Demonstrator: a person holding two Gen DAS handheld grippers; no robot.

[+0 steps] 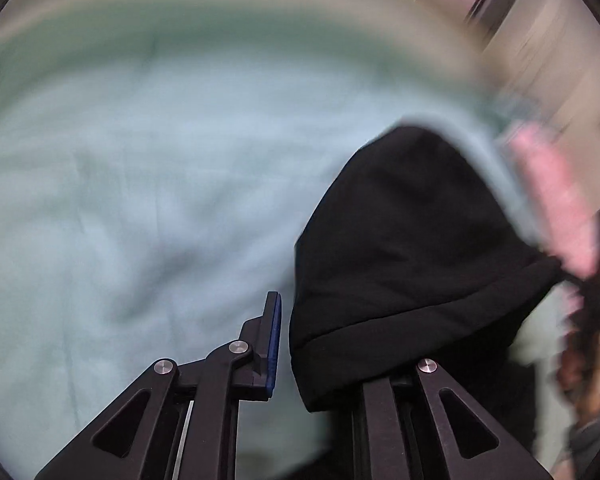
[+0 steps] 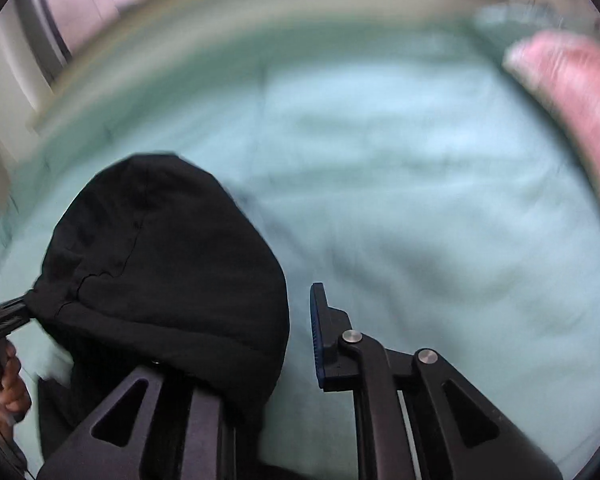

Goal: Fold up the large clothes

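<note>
A black garment (image 1: 412,248) hangs stretched between my two grippers above a pale green bedsheet (image 1: 140,184). In the left wrist view it drapes over my right finger and hides it; my left finger (image 1: 274,340) with its blue pad shows bare, with a gap beside the cloth. In the right wrist view the same black garment (image 2: 164,264) covers my left finger; my right finger (image 2: 318,336) shows bare. The left gripper (image 2: 8,320) appears at the left edge there, holding the cloth's far end. The background is motion-blurred.
A pink pillow (image 2: 580,96) lies at the bed's right side, also seen in the left wrist view (image 1: 556,200). The bed's edge, a pale wall and a dark door frame (image 2: 48,28) lie beyond. A person's hand (image 2: 8,380) grips the left handle.
</note>
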